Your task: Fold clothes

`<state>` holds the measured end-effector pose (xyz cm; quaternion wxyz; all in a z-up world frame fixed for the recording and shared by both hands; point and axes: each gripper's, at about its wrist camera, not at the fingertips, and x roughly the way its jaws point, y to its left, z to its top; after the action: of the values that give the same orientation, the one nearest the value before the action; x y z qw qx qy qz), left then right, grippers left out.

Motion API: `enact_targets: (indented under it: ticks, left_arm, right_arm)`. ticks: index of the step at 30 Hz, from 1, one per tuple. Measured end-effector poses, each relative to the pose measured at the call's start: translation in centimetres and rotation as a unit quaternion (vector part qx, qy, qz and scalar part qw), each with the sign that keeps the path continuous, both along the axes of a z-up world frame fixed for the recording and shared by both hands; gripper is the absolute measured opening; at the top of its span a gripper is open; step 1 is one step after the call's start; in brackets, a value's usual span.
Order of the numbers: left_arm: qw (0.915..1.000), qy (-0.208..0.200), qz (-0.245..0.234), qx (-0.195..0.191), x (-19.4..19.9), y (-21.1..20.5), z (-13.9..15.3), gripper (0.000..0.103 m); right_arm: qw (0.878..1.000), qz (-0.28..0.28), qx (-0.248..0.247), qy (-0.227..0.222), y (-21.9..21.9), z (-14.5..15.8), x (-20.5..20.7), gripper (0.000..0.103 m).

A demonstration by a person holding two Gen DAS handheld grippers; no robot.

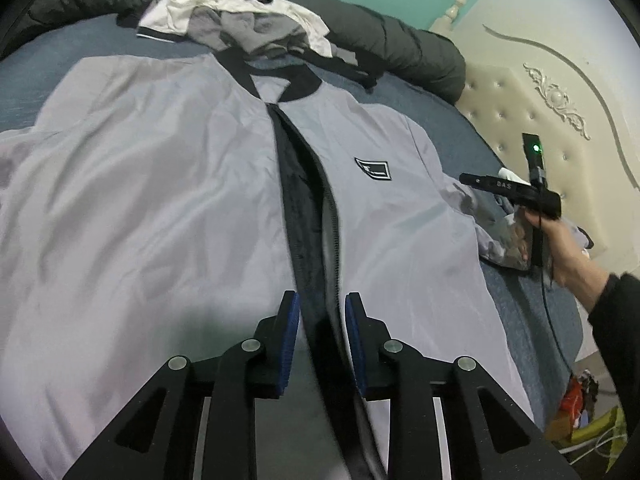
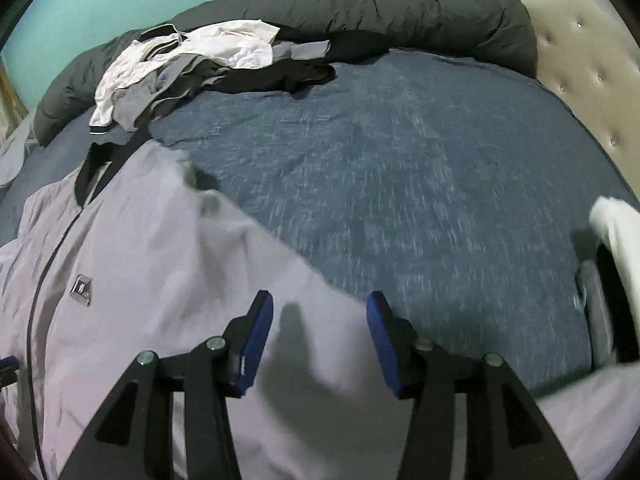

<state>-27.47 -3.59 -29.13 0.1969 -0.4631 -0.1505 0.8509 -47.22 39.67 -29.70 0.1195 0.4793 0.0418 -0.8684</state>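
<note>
A pale grey jacket (image 1: 160, 200) with a black collar, a black zip and a chest badge (image 1: 373, 169) lies spread front-up on the bed. My left gripper (image 1: 322, 308) hovers over the lower part of the half-open zip, its blue pads apart with nothing pressed between them. My right gripper (image 2: 320, 312) is open above the jacket (image 2: 140, 272) at its right edge, near the sleeve. In the left wrist view a hand (image 1: 560, 244) holds the right gripper's black body over the crumpled right sleeve (image 1: 492, 232).
A pile of white and grey clothes (image 2: 188, 60) lies at the back of the blue bedsheet (image 2: 400, 180). Behind it runs a dark padded quilt (image 1: 400, 48). A cream tufted headboard (image 1: 540, 120) bounds the right side. Clutter (image 1: 580, 408) sits on the floor.
</note>
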Motion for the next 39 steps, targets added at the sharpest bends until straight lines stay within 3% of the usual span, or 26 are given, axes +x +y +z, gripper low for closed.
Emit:
enact_targets:
  ticks: [8,11,14,15,18,25,39]
  left_arm:
    - [0.9999,0.003,0.010,0.007,0.5,-1.6,-0.4,0.026]
    - [0.9999,0.001,0.008,0.008,0.5,-1.7,-0.7,0.026]
    - [0.9999,0.001,0.008,0.007,0.5,-1.7,-0.7,0.026]
    - [0.9999,0.001,0.008,0.007,0.5,-1.7,-0.8,0.026]
    - [1.0000,0.001,0.005,0.004,0.6,-1.7,-0.9,0.026]
    - [1.0000,0.003,0.006,0.002,0.6,-1.7,-1.0,0.026]
    - [0.9999,0.004,0.014,-0.002,0.7,-2.4,-1.1,0.026]
  right_arm:
    - [0.996,0.059,0.048,-0.045,-2.1,-2.3,-3.1,0.049]
    - [0.996,0.063,0.043,-0.046,-1.8,-2.7,-3.4,0.047]
    - [0.996,0.065,0.031,-0.045,-1.4,-3.0,-3.5,0.020]
    - [0.996,0.066,0.028,-0.044,-1.3,-3.1,-3.5,0.006]
    - [0.996,0.072,0.032,-0.034,-1.4,-2.9,-2.9,0.002]
    - [0.998,0.057,0.009,-0.004,0.0,-1.6,-2.1,0.001]
    - [0.999,-0.034,0.030,0.013,-0.1,-1.8,-2.8,0.001]
